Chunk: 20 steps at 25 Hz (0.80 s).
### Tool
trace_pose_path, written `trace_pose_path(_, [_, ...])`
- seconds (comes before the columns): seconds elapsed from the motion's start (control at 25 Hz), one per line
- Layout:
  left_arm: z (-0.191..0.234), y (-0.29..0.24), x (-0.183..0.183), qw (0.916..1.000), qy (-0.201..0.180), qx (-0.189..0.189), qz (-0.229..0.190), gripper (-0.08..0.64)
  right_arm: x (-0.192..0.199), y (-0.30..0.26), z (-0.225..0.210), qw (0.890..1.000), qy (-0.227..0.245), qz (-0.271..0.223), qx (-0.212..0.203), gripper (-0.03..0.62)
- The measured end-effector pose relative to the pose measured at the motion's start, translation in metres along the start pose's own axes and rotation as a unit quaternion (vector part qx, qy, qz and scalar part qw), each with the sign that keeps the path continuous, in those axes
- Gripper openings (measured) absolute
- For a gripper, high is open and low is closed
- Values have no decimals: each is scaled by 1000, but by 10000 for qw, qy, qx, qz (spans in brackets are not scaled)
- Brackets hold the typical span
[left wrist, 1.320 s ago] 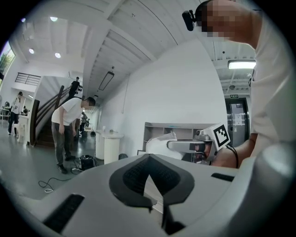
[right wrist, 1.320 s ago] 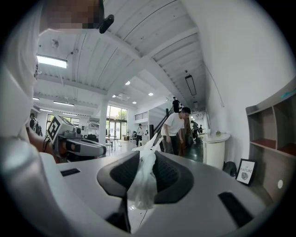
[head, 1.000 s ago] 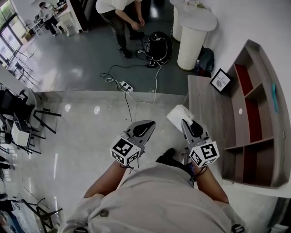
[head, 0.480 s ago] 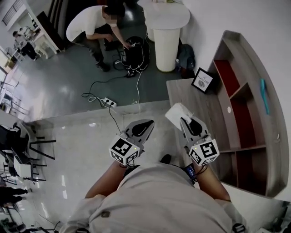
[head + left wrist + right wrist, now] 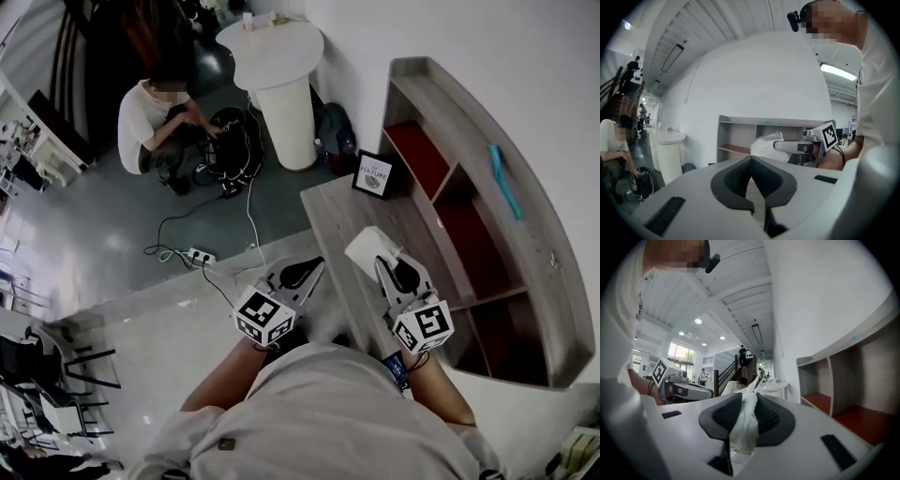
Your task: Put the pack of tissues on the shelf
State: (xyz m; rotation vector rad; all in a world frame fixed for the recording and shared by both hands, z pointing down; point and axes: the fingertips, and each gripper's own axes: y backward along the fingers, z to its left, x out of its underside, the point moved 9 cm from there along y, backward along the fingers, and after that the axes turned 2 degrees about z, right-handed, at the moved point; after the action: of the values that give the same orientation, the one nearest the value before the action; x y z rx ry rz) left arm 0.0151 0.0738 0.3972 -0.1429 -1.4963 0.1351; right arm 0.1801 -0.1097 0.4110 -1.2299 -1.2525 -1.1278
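The left gripper [image 5: 298,272], jaws together and empty, now hangs beside the table [image 5: 342,211], while the right gripper [image 5: 389,269], clamped on the pack of tissues [image 5: 368,247], has come over the table, nearer the shelf [image 5: 441,98], so placing looks close.

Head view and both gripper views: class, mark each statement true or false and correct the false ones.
1. The right gripper is clamped on the pack of tissues. True.
2. The left gripper also holds a pack. False: its jaws are together with nothing between them.
3. The pack lies on the shelf. False: it is in the right gripper, short of the shelf.
4. A framed picture stands on the wooden table. True.
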Motion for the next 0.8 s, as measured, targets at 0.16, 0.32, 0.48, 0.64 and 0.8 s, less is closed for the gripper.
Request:
trace_pose_path(0.16, [-1,-37,-7,9989,-37,458,16,14,-1,19,-18,9988,22,43,489,95])
trace_pose_path(0.32, [10,-74,-21,9956,-142,919,-59,14,-5,19,-37,9958,183,78,896,95])
trace_pose_path(0.48, [21,-113,-27,9904,-193,1368,46,14,-8,18,-56,9913,80,99,1312,95])
trace_pose_path(0.64, [38,-152,-40,9815,-265,1894,126,14,-12,12,-72,9831,-12,144,1824,95])
trace_pose_path(0.8, [68,-189,-45,9733,-264,2268,251,14,-13,-11,-87,9751,-76,205,2206,95])
